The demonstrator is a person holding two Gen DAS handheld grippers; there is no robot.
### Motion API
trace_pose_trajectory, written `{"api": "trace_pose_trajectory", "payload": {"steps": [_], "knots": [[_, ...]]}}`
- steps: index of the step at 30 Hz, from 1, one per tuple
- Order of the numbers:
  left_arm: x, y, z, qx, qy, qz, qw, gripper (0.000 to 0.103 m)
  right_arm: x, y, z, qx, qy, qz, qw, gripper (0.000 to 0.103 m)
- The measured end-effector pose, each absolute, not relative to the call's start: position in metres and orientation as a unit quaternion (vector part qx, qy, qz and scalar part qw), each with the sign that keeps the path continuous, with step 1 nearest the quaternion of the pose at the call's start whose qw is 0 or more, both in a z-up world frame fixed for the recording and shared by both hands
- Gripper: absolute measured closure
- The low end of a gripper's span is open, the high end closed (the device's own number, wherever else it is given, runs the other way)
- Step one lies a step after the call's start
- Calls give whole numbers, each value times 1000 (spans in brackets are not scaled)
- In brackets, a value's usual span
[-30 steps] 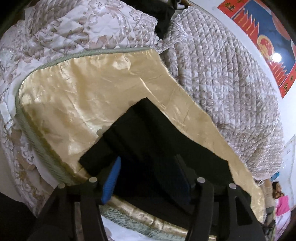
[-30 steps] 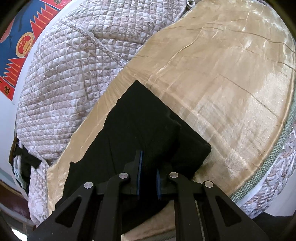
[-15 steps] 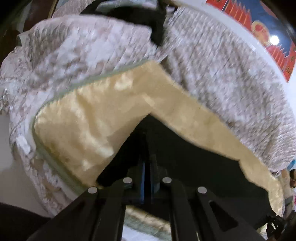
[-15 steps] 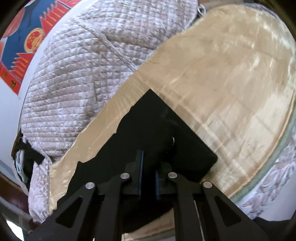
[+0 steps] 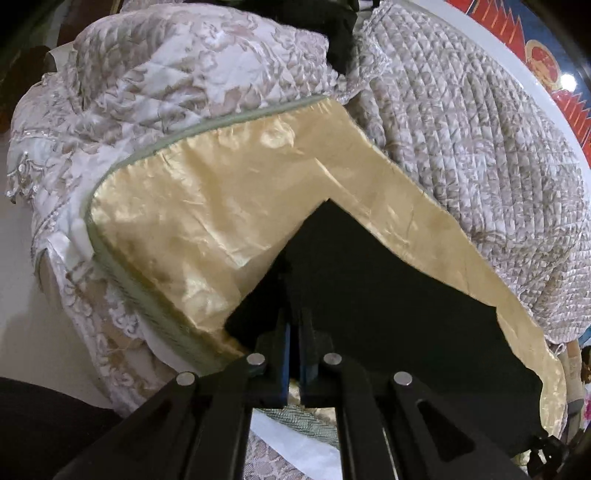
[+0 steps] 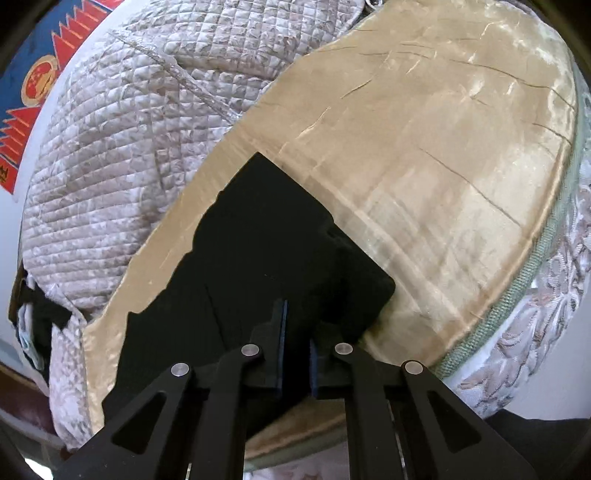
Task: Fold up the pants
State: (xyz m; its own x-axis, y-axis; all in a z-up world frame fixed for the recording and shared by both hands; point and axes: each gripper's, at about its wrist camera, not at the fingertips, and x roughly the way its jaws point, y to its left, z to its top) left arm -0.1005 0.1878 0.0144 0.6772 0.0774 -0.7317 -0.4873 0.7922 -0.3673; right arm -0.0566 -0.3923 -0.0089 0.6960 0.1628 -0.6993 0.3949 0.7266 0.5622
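Observation:
Black pants [image 5: 369,295] lie folded on a gold satin sheet [image 5: 207,221] on a bed; they also show in the right wrist view [image 6: 266,236]. My left gripper [image 5: 294,332] is shut on the near edge of the pants, blue pads close together with black cloth between them. My right gripper [image 6: 295,332] stands over the pants' near edge, its pads a narrow gap apart with black cloth between them, shut on the pants.
A quilted grey-white bedspread [image 5: 480,129] is bunched behind the sheet, also in the right wrist view [image 6: 129,129]. A dark garment [image 5: 340,33] lies at the far top. The bed's green piped edge [image 6: 517,288] runs near the pants. A red-blue poster [image 6: 33,85] hangs on the wall.
My left gripper was open over the pants a second ago and has closed on their edge. The right gripper stays clamped; both views shifted slightly as the cloth moved.

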Motion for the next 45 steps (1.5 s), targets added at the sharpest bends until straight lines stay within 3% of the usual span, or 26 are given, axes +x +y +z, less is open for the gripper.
{"api": "trace_pose_trajectory", "payload": {"steps": [4, 8, 11, 15, 17, 18, 22, 24, 30, 34, 40, 45], "knots": [[-97, 186, 7, -268, 385, 168, 867, 98, -59, -389, 6, 346, 368, -62, 861, 94], [-99, 183, 11, -253, 389, 180, 867, 96, -56, -393, -9, 351, 401, -72, 843, 94], [-110, 187, 25, -250, 371, 202, 871, 96, -72, -393, 8, 332, 389, -98, 854, 82], [-111, 179, 49, -227, 340, 196, 891, 96, -93, -386, 37, 276, 348, -132, 886, 81], [-106, 167, 56, -213, 331, 165, 904, 87, -93, -370, 49, 243, 327, -109, 907, 81], [-101, 160, 54, -208, 339, 149, 906, 81, -89, -360, 50, 222, 328, -95, 913, 81], [-83, 149, 14, -208, 436, 113, 868, 81, -60, -336, 10, 186, 424, -58, 884, 81], [-86, 145, 14, -185, 430, 113, 876, 81, -57, -339, -11, 204, 459, -55, 863, 81], [-52, 136, 40, -162, 421, 89, 888, 80, -41, -341, 28, 175, 411, -46, 893, 81], [-1, 123, 51, -126, 414, 61, 899, 72, 9, -336, 40, 127, 412, -10, 902, 81], [52, 138, 19, -91, 435, 108, 889, 69, 75, -344, 15, 71, 439, -27, 895, 81], [44, 143, 8, -92, 426, 113, 893, 69, 73, -353, 4, 102, 437, -27, 893, 81]]}}
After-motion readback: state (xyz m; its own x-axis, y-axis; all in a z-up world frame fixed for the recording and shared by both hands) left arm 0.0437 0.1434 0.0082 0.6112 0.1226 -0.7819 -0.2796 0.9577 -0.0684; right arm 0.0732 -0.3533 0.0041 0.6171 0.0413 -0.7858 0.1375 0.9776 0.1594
